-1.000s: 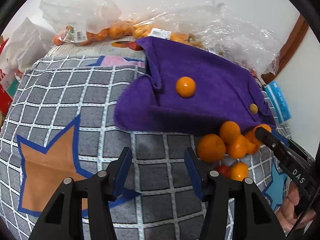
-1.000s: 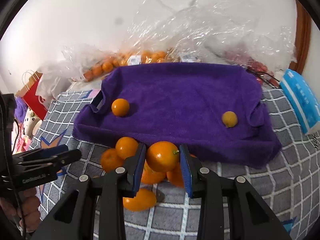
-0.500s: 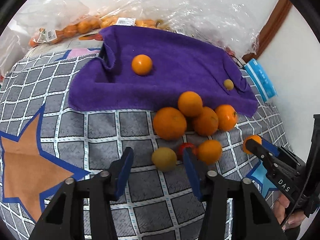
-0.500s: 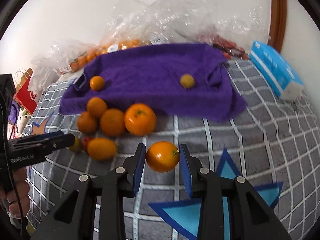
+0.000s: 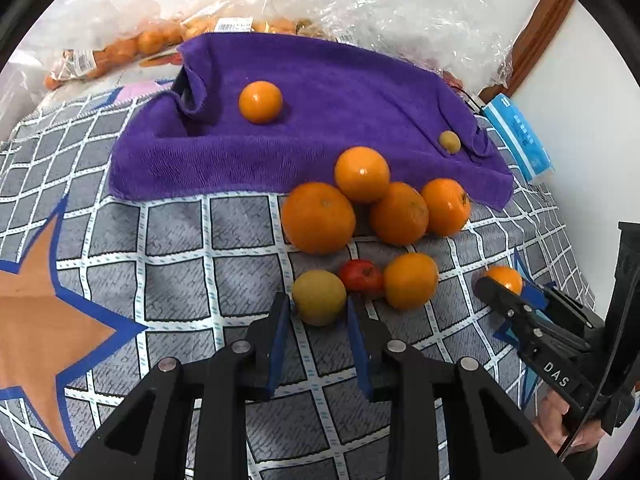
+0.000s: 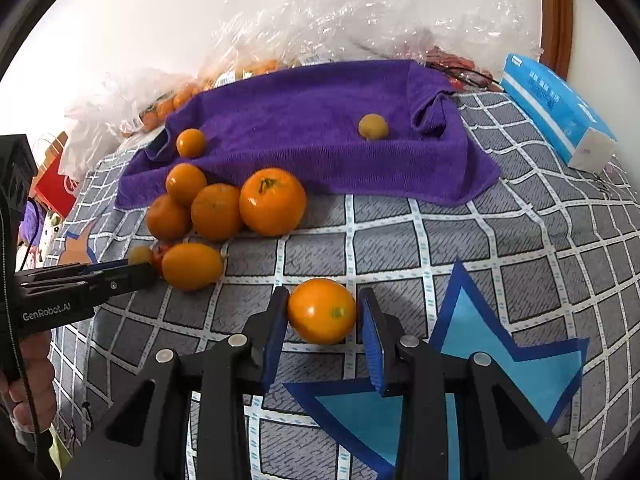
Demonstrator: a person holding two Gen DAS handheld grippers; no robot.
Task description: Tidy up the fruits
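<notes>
**A:** What are the tongs doing?

**B:** The left gripper (image 5: 316, 316) has its jaws around a yellow-green fruit (image 5: 319, 297), close on both sides; whether they press it I cannot tell. The right gripper (image 6: 323, 322) stands slightly open around a small orange (image 6: 322, 310) resting on the cloth: a gap shows at the right pad.

**A:** And around them?

**B:** In the left wrist view, a red fruit (image 5: 362, 277) and an orange pile (image 5: 372, 204) lie just above centre. Both grippers hang over a grey checked bedcover (image 6: 500, 240) with blue-edged stars. Behind the pile is a purple towel (image 6: 312, 128) holding two fruits. At the upper edge, clear plastic bags (image 6: 360, 20) lie against a white wall (image 6: 140, 12), with a blue tissue pack (image 6: 556, 112) at upper right.
</notes>
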